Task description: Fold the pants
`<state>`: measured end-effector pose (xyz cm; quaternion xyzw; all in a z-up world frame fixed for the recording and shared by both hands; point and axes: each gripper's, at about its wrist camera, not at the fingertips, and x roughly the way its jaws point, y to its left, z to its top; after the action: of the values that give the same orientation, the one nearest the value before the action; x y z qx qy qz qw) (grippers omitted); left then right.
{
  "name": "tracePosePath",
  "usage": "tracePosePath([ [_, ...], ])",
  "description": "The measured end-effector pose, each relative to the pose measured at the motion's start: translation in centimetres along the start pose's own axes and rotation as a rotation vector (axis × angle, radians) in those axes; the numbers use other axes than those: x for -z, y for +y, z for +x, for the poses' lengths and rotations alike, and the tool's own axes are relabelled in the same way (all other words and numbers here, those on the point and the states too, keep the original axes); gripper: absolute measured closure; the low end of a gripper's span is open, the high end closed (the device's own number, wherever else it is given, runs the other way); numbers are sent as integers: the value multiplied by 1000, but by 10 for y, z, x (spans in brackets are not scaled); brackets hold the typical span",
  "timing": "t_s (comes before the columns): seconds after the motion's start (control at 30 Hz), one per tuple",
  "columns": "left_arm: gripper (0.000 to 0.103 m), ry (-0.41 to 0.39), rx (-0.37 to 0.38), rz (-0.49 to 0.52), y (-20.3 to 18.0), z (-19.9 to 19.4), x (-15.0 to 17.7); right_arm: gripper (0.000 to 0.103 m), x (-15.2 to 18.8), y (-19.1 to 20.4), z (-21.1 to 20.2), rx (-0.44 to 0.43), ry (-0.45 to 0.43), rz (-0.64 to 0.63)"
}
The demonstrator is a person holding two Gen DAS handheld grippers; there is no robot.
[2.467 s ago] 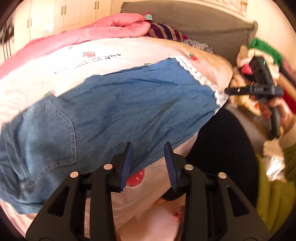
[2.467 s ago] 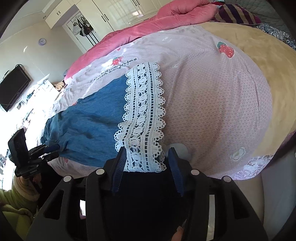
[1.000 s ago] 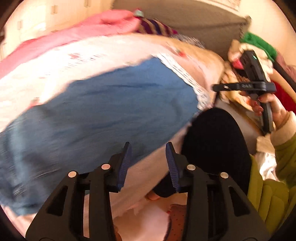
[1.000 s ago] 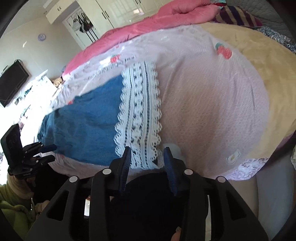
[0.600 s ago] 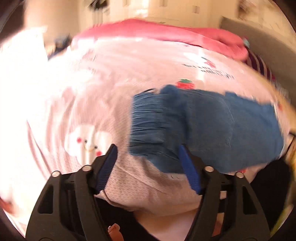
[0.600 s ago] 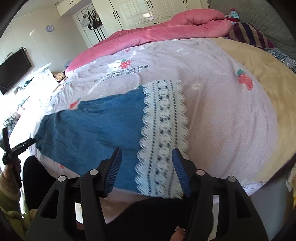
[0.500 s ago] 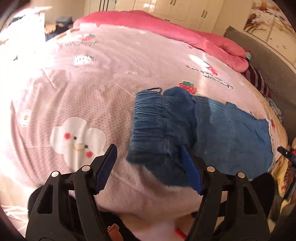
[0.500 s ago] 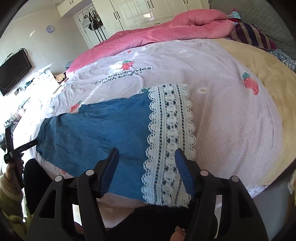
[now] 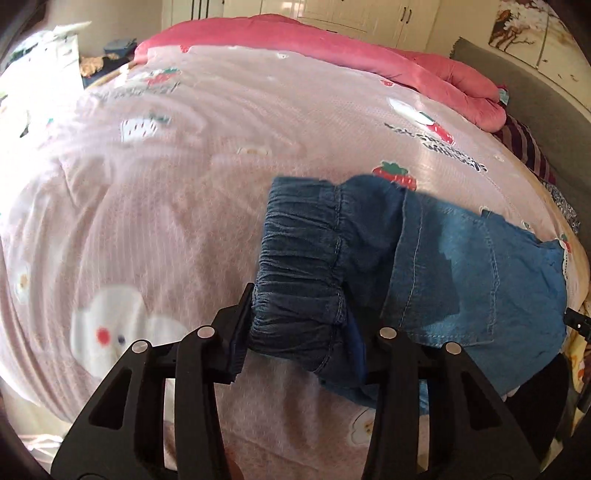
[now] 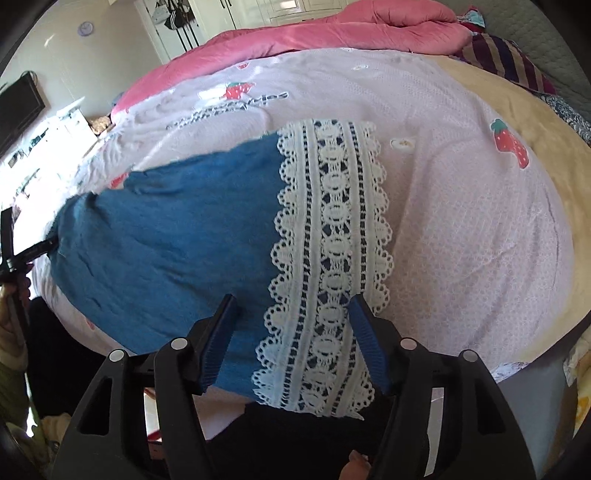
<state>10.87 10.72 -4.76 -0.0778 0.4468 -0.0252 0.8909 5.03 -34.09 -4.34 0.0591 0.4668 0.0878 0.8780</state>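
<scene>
The blue denim pants [image 9: 461, 266] lie flat on the bed, on a pink bedsheet [image 9: 184, 192] printed with strawberries and small cartoon figures. They lie along the near edge of the bed, with the gathered elastic waistband [image 9: 303, 266] at one end and a wide white lace hem [image 10: 332, 258] at the other end. In the left wrist view, the left gripper [image 9: 299, 338] is at the near corner of the waistband; its jaws are closing, and the dark bunched fabric fills the gap between the two blue pads, which touch it on both sides. A back pocket [image 9: 469, 280] is visible on the lighter denim just beyond the waistband. In the right wrist view, the right gripper [image 10: 293, 341] is at the lace end. Its jaws stand apart, with the lace band and a strip of denim between them, and the pads do not press on the cloth. At the far left edge of this view, the left gripper [image 10: 22, 254] appears small, with a hand [image 10: 16, 295] around its handle. A rolled pink quilt [image 10: 332, 29] lies along the far side of the bed, and a striped cushion [image 10: 506, 59] rests beside it. A beige blanket [image 10: 535, 122] covers the bed to the right of the sheet.
</scene>
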Motion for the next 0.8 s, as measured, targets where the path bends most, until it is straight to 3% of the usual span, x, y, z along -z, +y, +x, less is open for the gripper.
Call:
tracePosePath([
  [0.13,63,-21,33,-33,6,-13,8,32,-5,4,-5,-13,16,6],
  [0.2,60,-50,38,-38,7,-33,7,32,-13,8,-20,-52,-20,11],
  [0.3,54,-118,20,13,-1,-65,3,32,-36,27,-36,-152,-80,-12],
  [0.4,46,-142,80,96,-30,-73,-8,32,-70,71,-26,-211,-83,-130],
  [0.53,46,-106,187,236,-91,-55,-15,32,-118,133,8,-273,-45,-279],
  [0.63,46,-54,243,347,-132,-31,-5,33,-151,166,47,-284,36,-342],
  [0.73,46,10,266,401,-148,-5,17,43,-165,191,76,-261,114,-410],
  [0.8,46,30,252,414,-146,9,25,45,-170,203,93,-257,161,-450],
])
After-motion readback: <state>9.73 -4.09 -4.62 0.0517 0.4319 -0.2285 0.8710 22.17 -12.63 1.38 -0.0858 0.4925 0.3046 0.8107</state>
